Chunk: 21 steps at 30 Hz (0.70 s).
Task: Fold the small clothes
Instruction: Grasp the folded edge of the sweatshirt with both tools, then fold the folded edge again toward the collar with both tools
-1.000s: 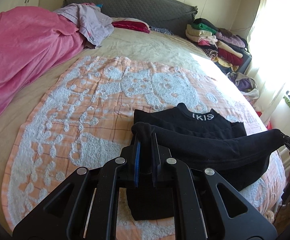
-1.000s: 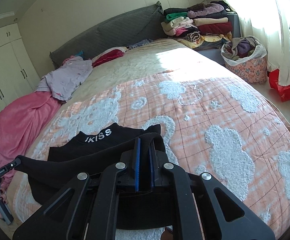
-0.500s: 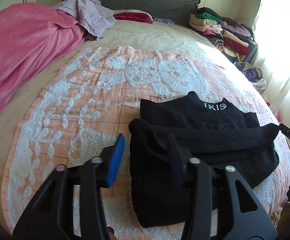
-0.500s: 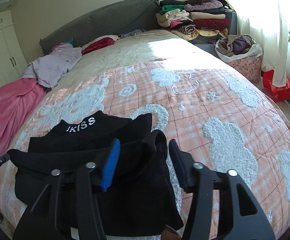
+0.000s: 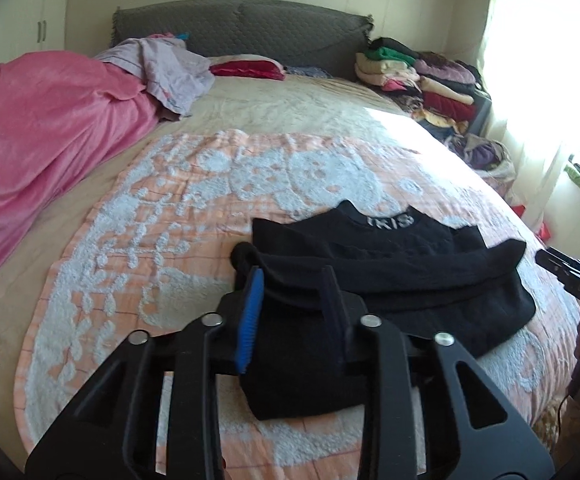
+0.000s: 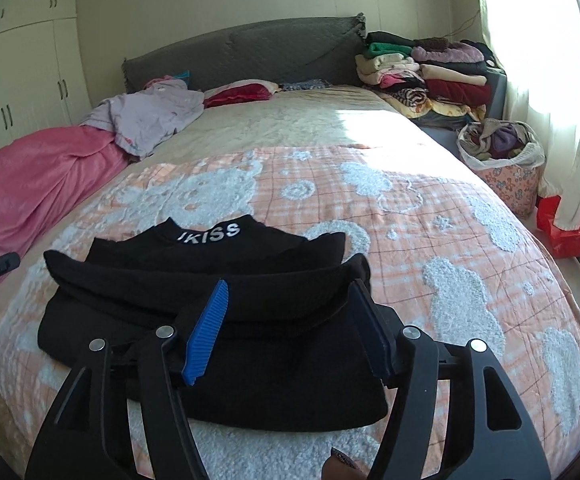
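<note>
A small black top (image 5: 394, 280) with white "IKISS" lettering on its collar lies folded on the orange and white bedspread (image 5: 162, 216). It also shows in the right wrist view (image 6: 210, 292). My left gripper (image 5: 292, 300) is open and empty, over the garment's left end. My right gripper (image 6: 290, 316) is open wide and empty, over the garment's right end. The folded-over band of cloth lies flat across the top, free of both grippers.
A pink blanket (image 5: 38, 128) and a lilac garment (image 5: 170, 68) lie at the bed's left. A stack of folded clothes (image 6: 426, 72) stands by the grey headboard (image 6: 250, 52). A flowered laundry basket (image 6: 502, 160) and a red box (image 6: 566, 228) sit on the floor at the right.
Both grippers were shut on the black garment's folded edge a second ago. They opened, let it drop onto the bed, and have pulled back and up slightly.
</note>
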{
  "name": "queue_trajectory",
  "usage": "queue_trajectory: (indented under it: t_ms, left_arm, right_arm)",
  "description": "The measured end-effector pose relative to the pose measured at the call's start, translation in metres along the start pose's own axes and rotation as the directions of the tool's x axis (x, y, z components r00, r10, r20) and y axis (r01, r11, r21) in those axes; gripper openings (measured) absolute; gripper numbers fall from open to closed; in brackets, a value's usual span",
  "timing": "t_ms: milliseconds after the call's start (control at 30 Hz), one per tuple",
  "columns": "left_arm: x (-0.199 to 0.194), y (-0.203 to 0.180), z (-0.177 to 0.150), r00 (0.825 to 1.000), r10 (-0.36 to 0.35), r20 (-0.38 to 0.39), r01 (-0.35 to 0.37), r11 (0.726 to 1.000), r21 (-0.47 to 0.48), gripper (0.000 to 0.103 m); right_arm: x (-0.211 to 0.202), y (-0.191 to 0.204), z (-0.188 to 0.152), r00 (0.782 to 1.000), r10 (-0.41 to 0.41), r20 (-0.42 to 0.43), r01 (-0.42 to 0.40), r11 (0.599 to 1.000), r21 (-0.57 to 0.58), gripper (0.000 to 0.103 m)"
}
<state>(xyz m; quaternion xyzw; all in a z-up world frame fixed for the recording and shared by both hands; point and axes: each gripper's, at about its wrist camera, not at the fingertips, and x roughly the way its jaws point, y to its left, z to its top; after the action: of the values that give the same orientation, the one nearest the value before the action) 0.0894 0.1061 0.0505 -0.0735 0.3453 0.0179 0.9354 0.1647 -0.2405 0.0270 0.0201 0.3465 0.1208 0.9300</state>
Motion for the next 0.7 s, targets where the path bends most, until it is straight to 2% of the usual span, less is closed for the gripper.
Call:
queue_trajectory:
  t_ms: [67,133,267,333,433,700]
  left_arm:
    - [0.008,-0.009,-0.006,0.999,-0.017,-0.03,0.018,0.999,0.028,0.015]
    - [0.02,-0.017,-0.013,0.998,-0.016,-0.061,0.02,0.998,0.054,0.015]
    - [0.049,-0.028,-0.028,0.991,-0.004,-0.137,0.02,0.994,0.112,0.015]
    - [0.064,-0.033,-0.035,0.987,0.031,-0.157,-0.006,0.988,0.157,0.015]
    - [0.077,-0.034,-0.037,0.985,0.059,-0.164,-0.026,0.981,0.195,0.015]
    - [0.106,-0.036,-0.022,0.984,0.097,-0.149,-0.056,0.963,0.262,0.015]
  right_arm:
    - [0.005,0.012,-0.008,0.998,0.039,-0.042,-0.04,0.999,-0.028,0.032]
    - [0.013,0.025,-0.015,0.996,0.052,-0.078,-0.056,0.997,-0.06,0.023]
    - [0.036,0.041,-0.031,0.986,0.022,-0.168,-0.043,0.991,-0.127,0.022]
    - [0.053,0.044,-0.039,0.975,-0.039,-0.218,0.005,0.988,-0.157,0.022]
    - [0.066,0.041,-0.042,0.974,-0.043,-0.224,0.007,0.987,-0.16,0.022]
    - [0.097,0.034,-0.026,0.972,-0.067,-0.224,0.034,0.989,-0.147,0.022]
